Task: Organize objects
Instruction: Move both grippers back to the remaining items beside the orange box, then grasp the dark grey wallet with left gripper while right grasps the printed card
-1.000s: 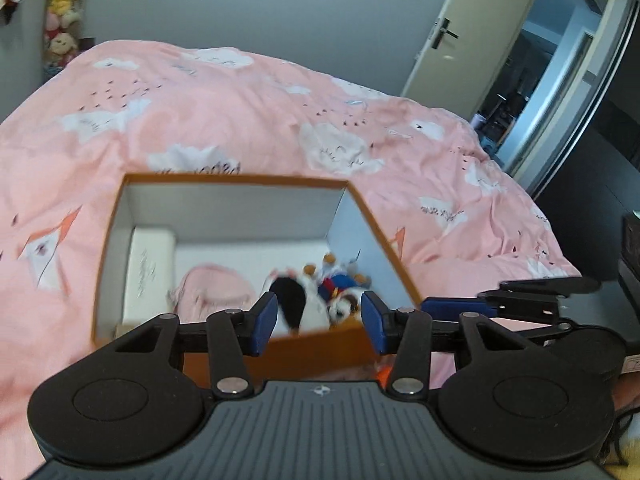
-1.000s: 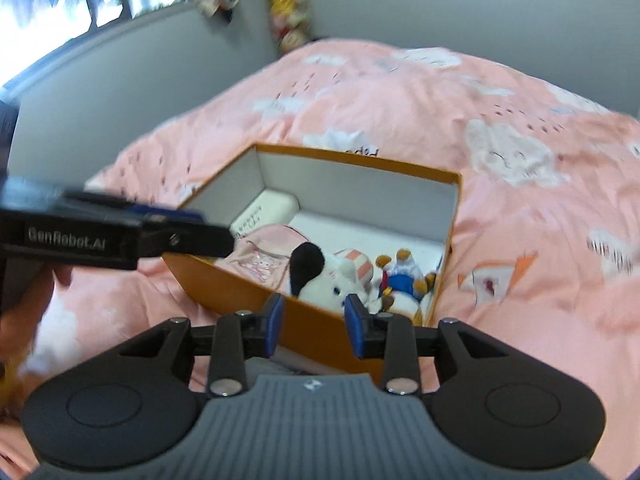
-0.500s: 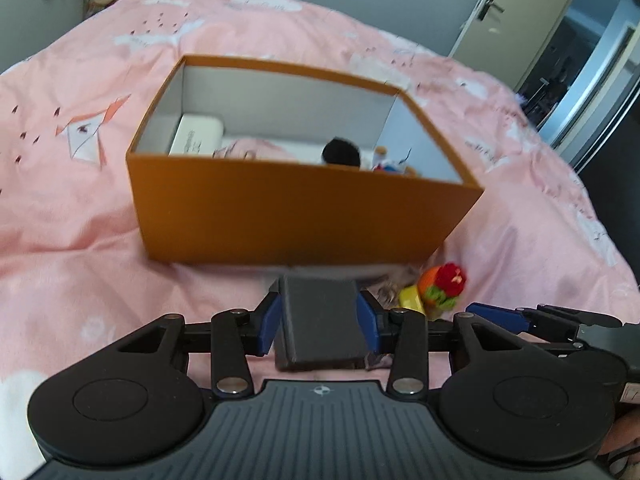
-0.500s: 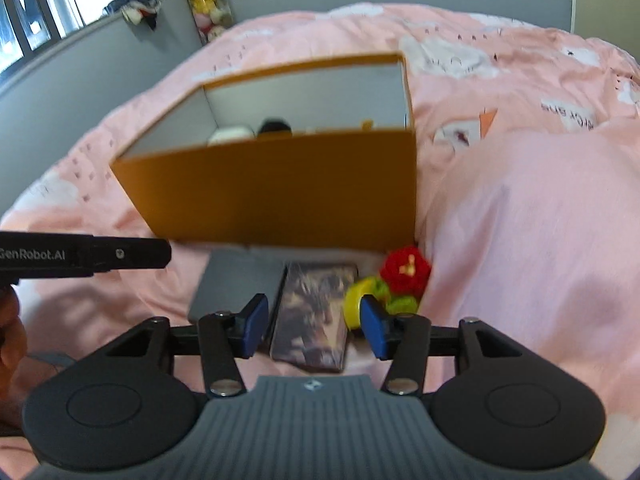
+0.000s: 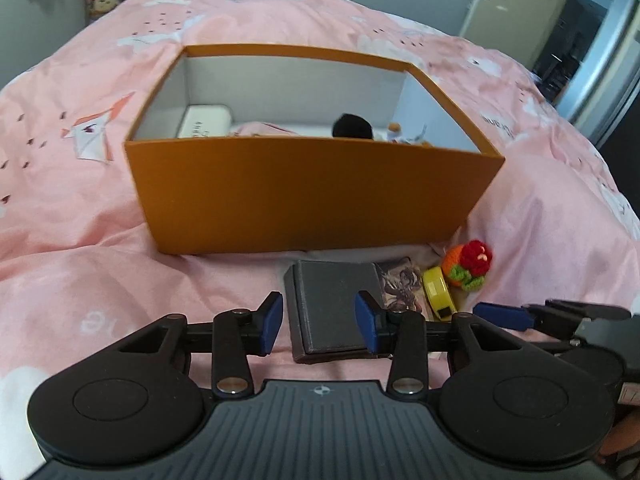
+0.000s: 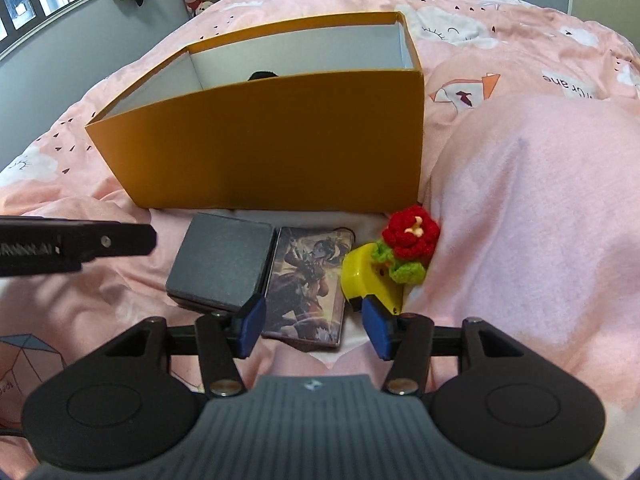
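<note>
Here the left gripper (image 5: 319,322) is spread open, and its two blue pads stand on either side of a dark grey flat box (image 5: 338,306) without pressing it. The right gripper (image 6: 313,326) is also wide open and holds nothing; it hangs over the near end of a picture card (image 6: 310,282) that lies just beside the grey box. To the right of the card lies a yellow tape measure (image 6: 370,280), and a crocheted red flower (image 6: 412,232) with green leaves touches its far side. All four things lie in a row on the pink duvet (image 5: 80,248), close to the front wall of the orange cardboard box (image 5: 312,196). Inside this open box a white case (image 5: 206,122) and the black top of a plush toy (image 5: 354,126) show above the rim.
</note>
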Action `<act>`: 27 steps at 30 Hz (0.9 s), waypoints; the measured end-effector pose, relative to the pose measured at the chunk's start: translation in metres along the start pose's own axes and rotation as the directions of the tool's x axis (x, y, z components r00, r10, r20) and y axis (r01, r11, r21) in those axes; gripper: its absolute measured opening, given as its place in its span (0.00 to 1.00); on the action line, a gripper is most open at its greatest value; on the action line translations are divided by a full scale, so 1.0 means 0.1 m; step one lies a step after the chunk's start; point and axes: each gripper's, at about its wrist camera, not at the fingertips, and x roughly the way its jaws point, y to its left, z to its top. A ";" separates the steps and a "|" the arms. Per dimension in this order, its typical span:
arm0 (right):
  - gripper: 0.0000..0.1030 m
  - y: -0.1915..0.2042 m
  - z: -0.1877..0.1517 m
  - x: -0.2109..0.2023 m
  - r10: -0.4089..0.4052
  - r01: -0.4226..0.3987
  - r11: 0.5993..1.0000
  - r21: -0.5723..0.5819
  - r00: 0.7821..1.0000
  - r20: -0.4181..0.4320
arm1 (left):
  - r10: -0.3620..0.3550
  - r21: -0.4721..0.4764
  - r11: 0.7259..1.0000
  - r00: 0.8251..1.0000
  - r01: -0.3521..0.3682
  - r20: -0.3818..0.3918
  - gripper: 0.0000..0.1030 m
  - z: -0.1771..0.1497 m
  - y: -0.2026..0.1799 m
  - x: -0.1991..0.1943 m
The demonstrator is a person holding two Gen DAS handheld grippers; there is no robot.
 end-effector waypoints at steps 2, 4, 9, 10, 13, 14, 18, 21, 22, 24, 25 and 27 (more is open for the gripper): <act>0.54 -0.01 0.00 0.05 0.007 -0.006 1.000 0.006 1.000 -0.012 | -0.023 -0.011 1.000 1.000 0.023 -0.004 0.45 0.00 0.05 0.04; 0.54 -0.02 -0.01 0.10 0.010 -0.009 1.000 0.015 1.000 -0.028 | -0.051 -0.041 0.998 0.999 0.050 -0.019 0.45 0.00 0.11 0.09; 0.53 -0.06 -0.02 0.24 0.026 -0.023 0.999 0.037 0.997 -0.074 | -0.089 -0.117 0.990 0.994 0.080 -0.068 0.45 -0.02 0.24 0.23; 0.53 -0.06 -0.03 0.27 0.030 -0.027 0.999 0.041 0.996 -0.083 | -0.093 -0.129 0.988 0.993 0.083 -0.073 0.45 -0.02 0.26 0.25; 0.54 -0.08 -0.03 0.34 0.036 -0.032 0.998 0.046 0.994 -0.105 | -0.112 -0.154 0.983 0.991 0.100 -0.071 0.49 -0.01 0.29 0.30; 0.54 -0.08 -0.03 0.36 0.037 -0.032 0.998 0.047 0.993 -0.111 | -0.119 -0.167 0.980 0.990 0.106 -0.070 0.54 -0.01 0.30 0.32; 0.55 -0.11 -0.02 0.43 0.055 -0.047 0.996 0.069 0.991 -0.120 | -0.114 -0.202 0.975 0.989 0.093 -0.094 0.58 -0.01 0.35 0.44; 0.57 -0.12 0.00 0.49 0.081 -0.070 0.994 0.085 0.988 -0.129 | -0.111 -0.227 0.970 0.987 0.082 -0.117 0.59 -0.02 0.38 0.53; 0.58 -0.12 0.00 0.50 0.088 -0.077 0.993 0.086 0.987 -0.131 | -0.117 -0.235 0.968 0.985 0.085 -0.125 0.61 -0.02 0.39 0.56; 0.58 -0.12 0.00 0.53 0.096 -0.084 0.993 0.088 0.986 -0.136 | -0.131 -0.256 0.962 0.981 0.092 -0.141 0.63 -0.02 0.42 0.62; 0.59 -0.13 0.00 0.54 0.101 -0.088 0.992 0.092 0.985 -0.138 | -0.144 -0.268 0.958 0.978 0.100 -0.148 0.65 -0.02 0.44 0.65; 0.60 -0.15 0.00 0.57 0.113 -0.098 0.990 0.104 0.983 -0.142 | -0.168 -0.289 0.950 0.973 0.117 -0.160 0.67 -0.02 0.46 0.71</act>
